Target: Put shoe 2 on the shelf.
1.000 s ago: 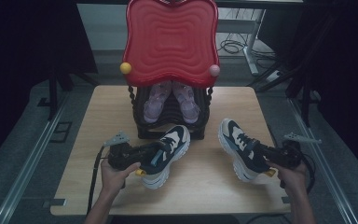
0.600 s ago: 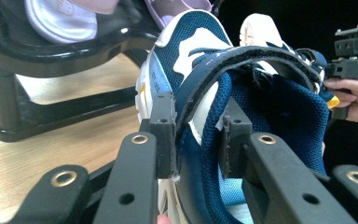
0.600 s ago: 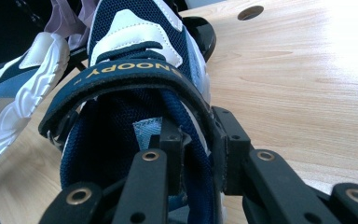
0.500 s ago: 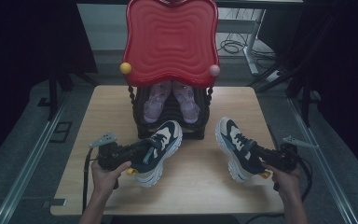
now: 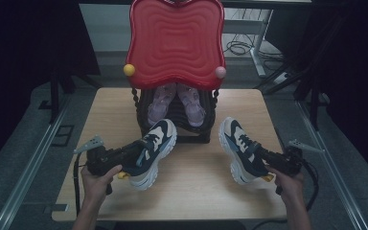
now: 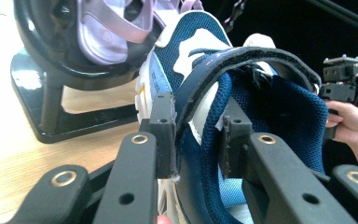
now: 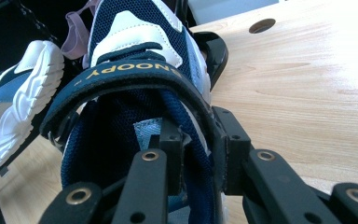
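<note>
Two navy, white and blue sneakers are held in front of a black shoe rack (image 5: 206,136). The left sneaker (image 5: 155,146) is tilted, toe toward the rack. My left gripper (image 5: 127,155) is shut on its collar wall, one jaw inside and one outside. In the left gripper view the left gripper (image 6: 198,144) clamps that left sneaker (image 6: 200,46). The right sneaker (image 5: 239,146) sits near the table's right side, with my right gripper (image 5: 268,160) shut on its collar. In the right gripper view the right gripper (image 7: 198,149) pinches the right sneaker (image 7: 140,28) under its strap.
The rack holds a pair of pink sandals (image 5: 175,103) under a red wavy top (image 5: 175,43) with a yellow knob (image 5: 129,70) and a pink knob (image 5: 220,72). The wooden table (image 5: 196,191) has bare room in front. Dark stands and cables surround it.
My left gripper has carried its sneaker to the left and slightly farther up the table. The right gripper and its sneaker have hardly moved.
</note>
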Available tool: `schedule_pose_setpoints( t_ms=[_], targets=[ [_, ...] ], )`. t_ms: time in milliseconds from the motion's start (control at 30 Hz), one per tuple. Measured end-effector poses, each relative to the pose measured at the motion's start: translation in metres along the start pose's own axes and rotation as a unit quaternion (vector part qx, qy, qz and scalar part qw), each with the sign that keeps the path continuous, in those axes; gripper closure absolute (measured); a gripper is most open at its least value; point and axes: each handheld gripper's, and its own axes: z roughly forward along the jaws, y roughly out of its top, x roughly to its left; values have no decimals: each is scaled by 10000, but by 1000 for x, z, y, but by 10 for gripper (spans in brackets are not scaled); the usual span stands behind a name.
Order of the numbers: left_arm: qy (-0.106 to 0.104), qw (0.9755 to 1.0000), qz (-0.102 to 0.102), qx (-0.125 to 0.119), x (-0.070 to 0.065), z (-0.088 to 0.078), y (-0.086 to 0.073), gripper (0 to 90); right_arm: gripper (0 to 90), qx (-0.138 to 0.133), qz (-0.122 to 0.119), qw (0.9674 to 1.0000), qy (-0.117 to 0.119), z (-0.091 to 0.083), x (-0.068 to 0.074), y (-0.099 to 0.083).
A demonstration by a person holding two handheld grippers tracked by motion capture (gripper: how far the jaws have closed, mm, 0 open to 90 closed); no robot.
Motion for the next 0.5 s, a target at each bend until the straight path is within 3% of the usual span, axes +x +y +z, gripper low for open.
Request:
schedule_pose_setpoints(
  t_ms=[500],
  targets=[
    [134, 9988, -244, -410, 20, -40, -1, 722, 762, -176, 74, 9998, -3, -2, 0, 1]
  ],
)
